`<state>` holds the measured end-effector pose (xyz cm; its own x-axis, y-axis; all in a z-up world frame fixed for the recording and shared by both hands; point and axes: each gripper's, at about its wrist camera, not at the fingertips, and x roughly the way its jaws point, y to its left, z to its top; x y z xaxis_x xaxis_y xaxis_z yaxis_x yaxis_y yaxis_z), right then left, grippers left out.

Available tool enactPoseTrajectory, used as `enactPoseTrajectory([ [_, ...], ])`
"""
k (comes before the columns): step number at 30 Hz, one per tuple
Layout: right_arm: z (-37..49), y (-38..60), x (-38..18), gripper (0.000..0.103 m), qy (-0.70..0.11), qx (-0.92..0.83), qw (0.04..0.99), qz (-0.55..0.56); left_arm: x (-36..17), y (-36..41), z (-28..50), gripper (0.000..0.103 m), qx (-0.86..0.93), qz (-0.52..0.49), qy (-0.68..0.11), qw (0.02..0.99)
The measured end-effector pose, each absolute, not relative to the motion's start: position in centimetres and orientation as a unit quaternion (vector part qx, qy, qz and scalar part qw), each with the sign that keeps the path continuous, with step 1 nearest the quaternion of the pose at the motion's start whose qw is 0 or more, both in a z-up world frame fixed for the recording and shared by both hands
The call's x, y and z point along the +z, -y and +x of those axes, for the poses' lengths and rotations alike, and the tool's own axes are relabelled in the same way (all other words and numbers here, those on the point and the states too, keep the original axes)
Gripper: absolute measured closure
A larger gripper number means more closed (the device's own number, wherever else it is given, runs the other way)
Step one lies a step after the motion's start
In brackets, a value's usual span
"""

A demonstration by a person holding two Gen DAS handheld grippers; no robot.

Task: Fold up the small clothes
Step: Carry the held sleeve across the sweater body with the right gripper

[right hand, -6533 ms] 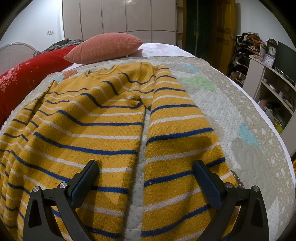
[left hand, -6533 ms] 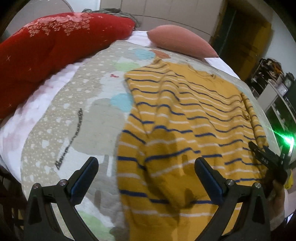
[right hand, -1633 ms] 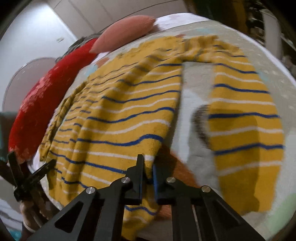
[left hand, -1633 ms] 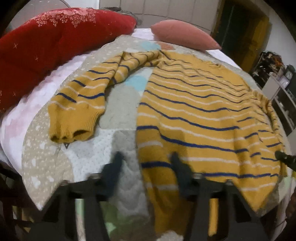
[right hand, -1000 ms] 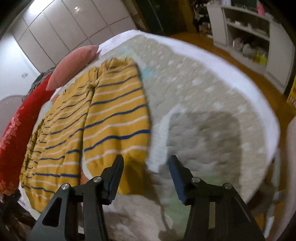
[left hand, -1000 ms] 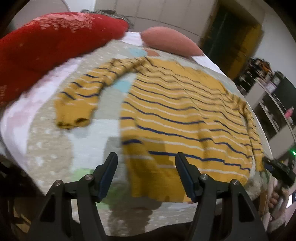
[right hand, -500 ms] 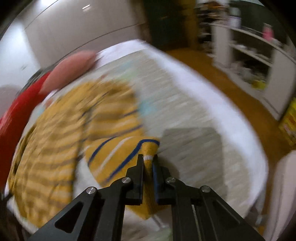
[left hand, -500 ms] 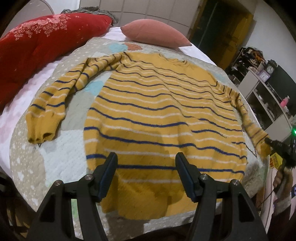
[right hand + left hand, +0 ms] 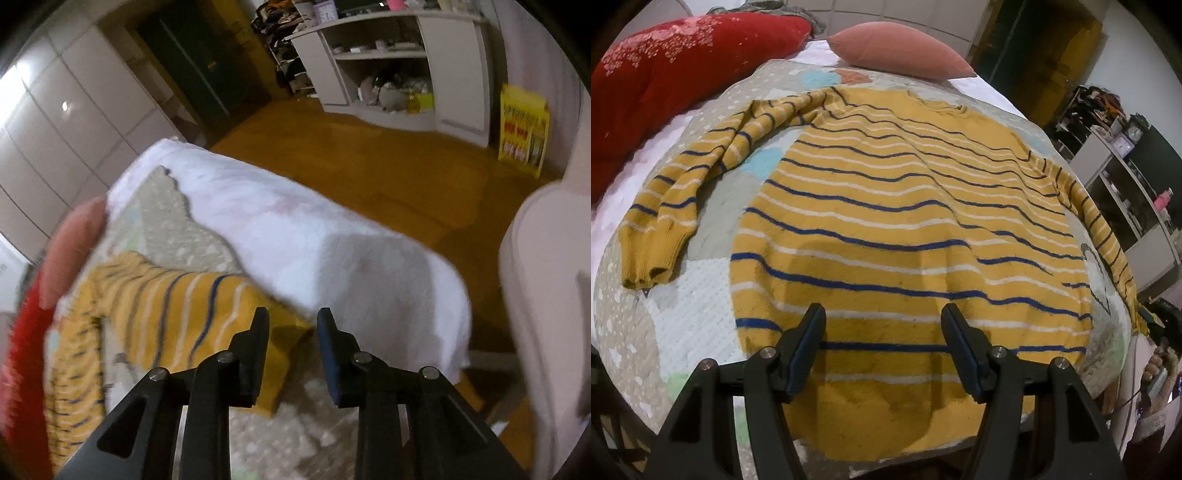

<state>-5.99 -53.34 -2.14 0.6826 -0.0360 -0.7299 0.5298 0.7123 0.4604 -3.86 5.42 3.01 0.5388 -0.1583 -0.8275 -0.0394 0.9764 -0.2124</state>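
A yellow sweater (image 9: 905,206) with blue and white stripes lies spread flat on the quilted bed cover (image 9: 701,288), both sleeves out to the sides. My left gripper (image 9: 882,347) is open and empty, hovering over the sweater's hem. In the right wrist view the sweater's right sleeve (image 9: 192,314) lies on the cover with its cuff just in front of my right gripper (image 9: 291,339), which is open, its jaws apart and nothing between them. The right gripper also shows small at the far right of the left wrist view (image 9: 1156,317).
A red bolster (image 9: 665,74) and a pink pillow (image 9: 897,51) lie at the head of the bed. The bed's white edge (image 9: 314,240) drops to an orange floor (image 9: 388,166). White shelves (image 9: 406,74) stand by the wall.
My right gripper has opened and let go of the sleeve cuff, which now lies on the cover. My left gripper stays open over the hem.
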Motion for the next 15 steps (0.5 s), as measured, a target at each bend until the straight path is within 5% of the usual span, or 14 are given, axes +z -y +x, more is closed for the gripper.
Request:
enactPoseTrajectory([
  [4,-7.4,52.7,-2.7,0.051,-0.339,-0.123,0.847,0.389,2.4,-5.4,-3.5,0.038,-0.039,-0.104,-0.489,0.865],
  [15,-5.8,47.2,-5.1,0.044,-0.365,-0.044,0.814,0.450,2.4,-5.4,-3.5,0.037,-0.044,-0.115,-0.485,0.866],
])
